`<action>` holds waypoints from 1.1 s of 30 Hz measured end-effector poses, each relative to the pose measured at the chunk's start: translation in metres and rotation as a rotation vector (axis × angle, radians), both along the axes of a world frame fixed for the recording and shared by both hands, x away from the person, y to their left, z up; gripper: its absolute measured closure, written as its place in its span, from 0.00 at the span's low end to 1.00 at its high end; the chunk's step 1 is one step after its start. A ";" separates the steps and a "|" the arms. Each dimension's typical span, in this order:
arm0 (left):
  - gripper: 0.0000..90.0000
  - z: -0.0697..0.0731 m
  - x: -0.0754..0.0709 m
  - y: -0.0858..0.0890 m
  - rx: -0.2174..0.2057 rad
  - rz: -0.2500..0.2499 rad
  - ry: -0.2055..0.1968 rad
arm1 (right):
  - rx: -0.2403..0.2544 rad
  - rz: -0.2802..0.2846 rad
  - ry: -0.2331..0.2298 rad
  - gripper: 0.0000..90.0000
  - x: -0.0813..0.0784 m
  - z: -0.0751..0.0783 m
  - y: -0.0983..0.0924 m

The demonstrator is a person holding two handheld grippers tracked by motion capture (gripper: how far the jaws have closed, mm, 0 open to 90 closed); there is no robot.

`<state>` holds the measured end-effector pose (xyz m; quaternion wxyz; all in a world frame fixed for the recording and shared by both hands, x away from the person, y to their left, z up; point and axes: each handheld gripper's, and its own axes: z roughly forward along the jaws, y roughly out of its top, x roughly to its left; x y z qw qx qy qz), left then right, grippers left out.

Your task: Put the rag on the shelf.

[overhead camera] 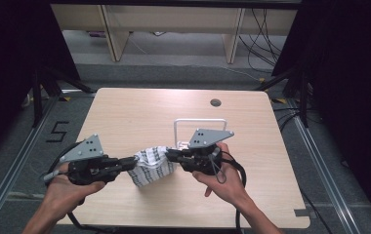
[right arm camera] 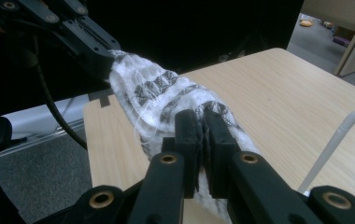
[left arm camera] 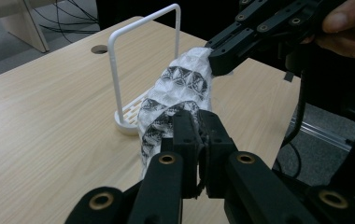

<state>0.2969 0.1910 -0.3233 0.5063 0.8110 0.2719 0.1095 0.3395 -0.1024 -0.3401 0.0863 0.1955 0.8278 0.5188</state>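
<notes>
We see a person at a wooden table (overhead camera: 125, 112) with a gripper in each hand. Left gripper (overhead camera: 133, 162) comes in from 8 o'clock, right gripper (overhead camera: 168, 155) from 4 o'clock, tips facing each other across the table's near middle. Between them hangs a white cloth (overhead camera: 152, 165) with a black pattern, stretched from one tip to the other and sagging down toward 6 o'clock, its lower edge at the table surface.

In the left gripper view we see its jaws pinched tight on one end of the cloth (left arm camera: 175, 93), fabric bunched between the pads. The cloth runs up to 1 o'clock where the right gripper (left arm camera: 215, 56) clamps the far end. In the right gripper view we see the same thing mirrored: jaws closed on cloth (right arm camera: 166, 93), fabric running to 11 o'clock into the left gripper (right arm camera: 105, 58).

A white wire rack (overhead camera: 198, 122) stands upright just behind the right gripper, at 12 o'clock from it; its slotted base (left arm camera: 131, 112) sits on the table just beside the cloth in the left gripper view. We can't tell if cloth and rack touch. A round cable hole (overhead camera: 216, 103) sits at the table's far side, 12 o'clock of the rack. Left hand (overhead camera: 69, 187) and right hand (overhead camera: 225, 180) grip the handles near the table's front edge.
</notes>
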 end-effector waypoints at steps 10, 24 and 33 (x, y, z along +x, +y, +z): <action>0.96 0.017 0.004 -0.014 -0.027 -0.058 0.007 | 0.029 -0.025 -0.021 0.96 -0.009 0.020 -0.020; 0.96 0.032 0.033 -0.046 -0.037 -0.094 -0.009 | 0.048 -0.099 -0.057 0.96 -0.008 0.033 -0.052; 0.96 0.038 0.060 -0.067 -0.045 -0.080 -0.023 | 0.063 -0.190 -0.067 0.96 0.007 0.044 -0.076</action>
